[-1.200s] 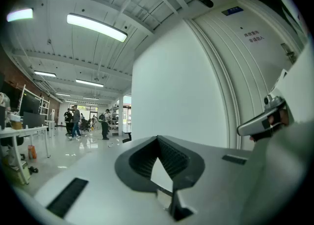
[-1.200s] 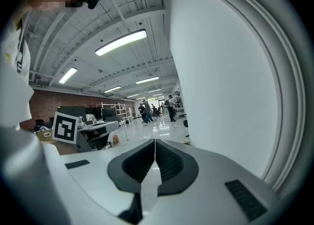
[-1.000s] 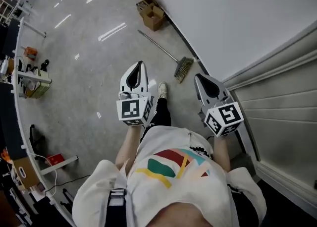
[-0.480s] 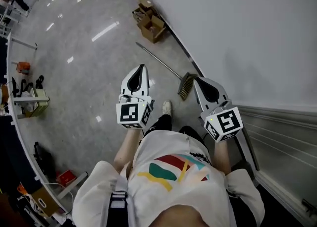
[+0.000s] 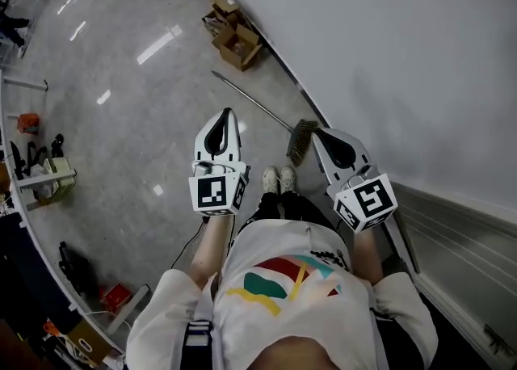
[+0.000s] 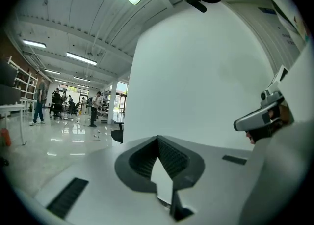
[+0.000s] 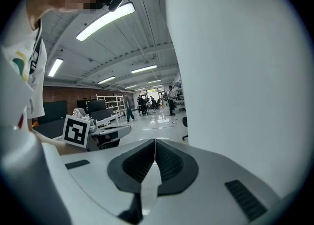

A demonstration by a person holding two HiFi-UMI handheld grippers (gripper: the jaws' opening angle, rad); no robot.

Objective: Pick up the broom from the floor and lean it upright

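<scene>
The broom lies flat on the glossy grey floor by the white wall. Its thin handle (image 5: 252,102) runs up-left toward the boxes, and its straw head (image 5: 300,141) is just ahead of my shoes (image 5: 279,179). My left gripper (image 5: 225,112) is held out level above the floor, left of the broom head, with its jaws shut and empty. The right gripper (image 5: 316,131) hangs just right of the broom head near the wall, also shut on nothing. The left gripper view (image 6: 158,138) and the right gripper view (image 7: 155,141) each show closed tips and no broom.
Open cardboard boxes (image 5: 230,33) sit against the wall beyond the handle's far end. The white wall (image 5: 388,53) with a dark baseboard runs along the right. Racks and clutter (image 5: 44,170) line the left edge. People (image 6: 93,108) stand far off in the hall.
The person has walked forward: the broom head and boxes are now closer to both grippers, and both feet stand together by the broom head. Both grippers stay shut.
</scene>
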